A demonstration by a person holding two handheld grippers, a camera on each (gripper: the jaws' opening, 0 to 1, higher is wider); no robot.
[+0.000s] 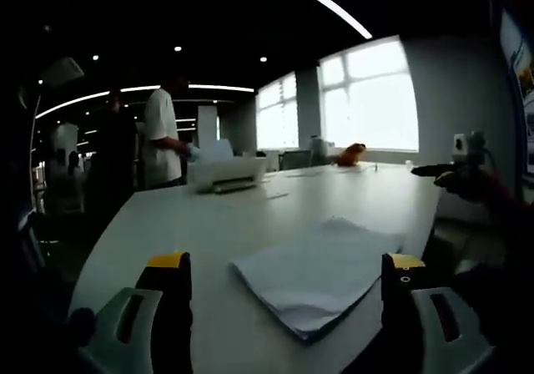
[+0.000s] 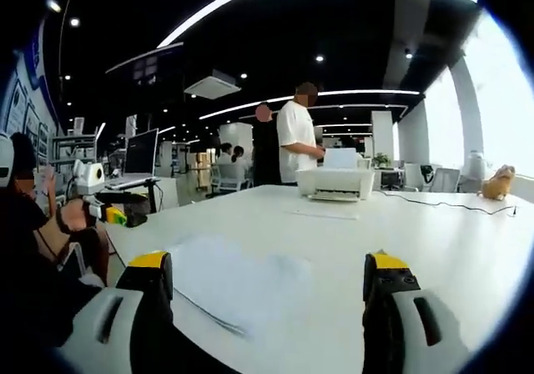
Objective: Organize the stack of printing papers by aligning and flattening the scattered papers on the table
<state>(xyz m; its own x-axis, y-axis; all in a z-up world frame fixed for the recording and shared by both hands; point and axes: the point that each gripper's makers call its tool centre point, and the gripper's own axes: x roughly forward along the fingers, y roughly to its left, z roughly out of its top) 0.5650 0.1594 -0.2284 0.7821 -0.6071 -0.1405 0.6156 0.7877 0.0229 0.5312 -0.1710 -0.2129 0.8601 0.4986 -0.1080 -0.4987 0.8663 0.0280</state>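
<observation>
Currently at the approach step: both tools hang released over the surface (image 1: 350,194), nothing gripped. I see the paper stack (image 1: 313,274) lying fanned between the left tool (image 1: 288,286) jaws, and ahead of the right tool (image 2: 267,295). Next: descend and square the edges.

white papers (image 1: 313,278), white table (image 1: 167,215), orange toy (image 1: 351,154)

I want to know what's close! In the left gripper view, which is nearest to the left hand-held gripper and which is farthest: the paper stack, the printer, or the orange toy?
1. Paper stack: right before the left hand-held gripper, between its jaws.
2. Printer: mid-table, left of centre.
3. Orange toy: far end of the table, by the window.
</observation>
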